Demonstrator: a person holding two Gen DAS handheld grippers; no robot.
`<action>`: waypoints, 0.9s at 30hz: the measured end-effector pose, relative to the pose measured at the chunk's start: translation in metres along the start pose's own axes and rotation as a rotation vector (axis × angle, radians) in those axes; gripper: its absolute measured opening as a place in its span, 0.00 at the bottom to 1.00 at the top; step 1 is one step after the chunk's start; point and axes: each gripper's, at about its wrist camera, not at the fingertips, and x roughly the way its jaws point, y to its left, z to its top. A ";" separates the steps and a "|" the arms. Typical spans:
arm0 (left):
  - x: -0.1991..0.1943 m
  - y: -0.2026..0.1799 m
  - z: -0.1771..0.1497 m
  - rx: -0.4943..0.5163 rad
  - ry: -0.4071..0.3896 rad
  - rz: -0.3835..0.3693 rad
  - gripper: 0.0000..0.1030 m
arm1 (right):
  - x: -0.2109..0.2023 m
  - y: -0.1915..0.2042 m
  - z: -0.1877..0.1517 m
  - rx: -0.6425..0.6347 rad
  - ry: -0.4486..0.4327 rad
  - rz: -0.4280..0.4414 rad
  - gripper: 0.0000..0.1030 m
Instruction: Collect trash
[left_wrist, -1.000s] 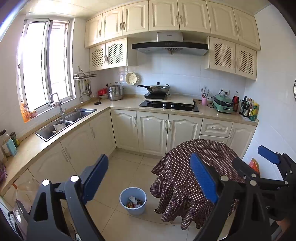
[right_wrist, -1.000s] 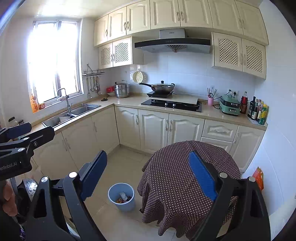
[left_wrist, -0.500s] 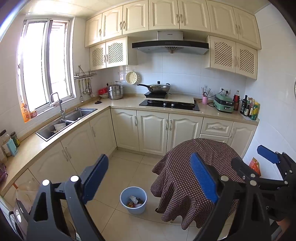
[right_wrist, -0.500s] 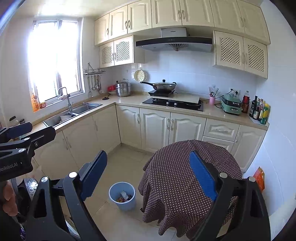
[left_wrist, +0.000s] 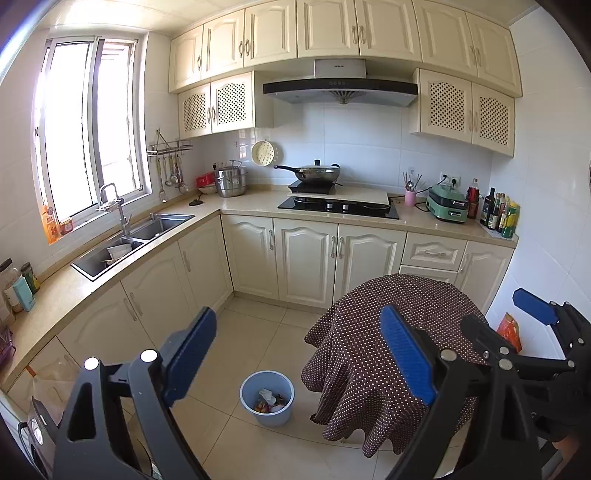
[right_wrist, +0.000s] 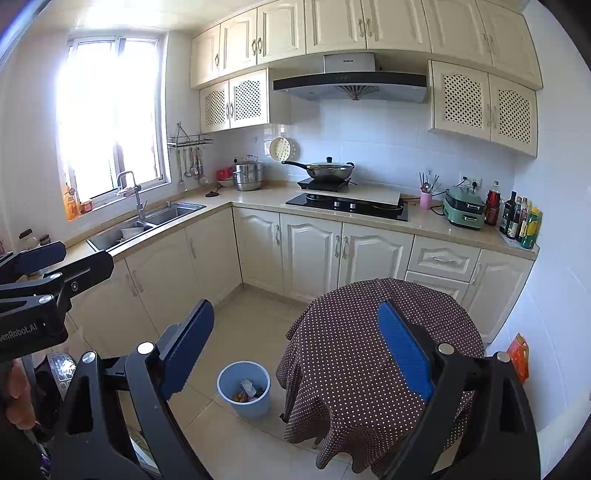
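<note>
A light blue trash bin (left_wrist: 267, 397) (right_wrist: 244, 388) stands on the tiled floor beside a round table, with crumpled wrappers (left_wrist: 269, 399) inside. My left gripper (left_wrist: 295, 354) is open and empty, held high above the floor, well short of the bin. My right gripper (right_wrist: 295, 347) is open and empty too, at a similar height. In the left wrist view the right gripper (left_wrist: 532, 314) shows at the right edge. The left gripper's fingers (right_wrist: 51, 262) show at the left edge of the right wrist view.
A round table under a brown dotted cloth (left_wrist: 391, 332) (right_wrist: 373, 332) stands right of the bin. An orange packet (left_wrist: 509, 330) (right_wrist: 519, 356) leans at the right wall. L-shaped counters carry a sink (left_wrist: 129, 240) and a hob (left_wrist: 338, 206). Bare tiled floor (left_wrist: 255, 332) lies between cabinets and table.
Both views have shifted only slightly; the bin and table sit almost where they were. Both grippers stay open and empty.
</note>
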 end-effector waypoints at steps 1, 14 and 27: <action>0.001 0.001 0.000 0.001 0.001 0.000 0.86 | 0.001 0.001 0.000 0.000 0.001 0.000 0.84; 0.010 0.009 -0.002 -0.001 0.014 0.000 0.86 | 0.008 0.005 -0.001 -0.001 0.010 0.002 0.84; 0.025 0.021 0.000 -0.006 0.030 -0.009 0.86 | 0.020 0.015 -0.003 -0.001 0.026 -0.005 0.84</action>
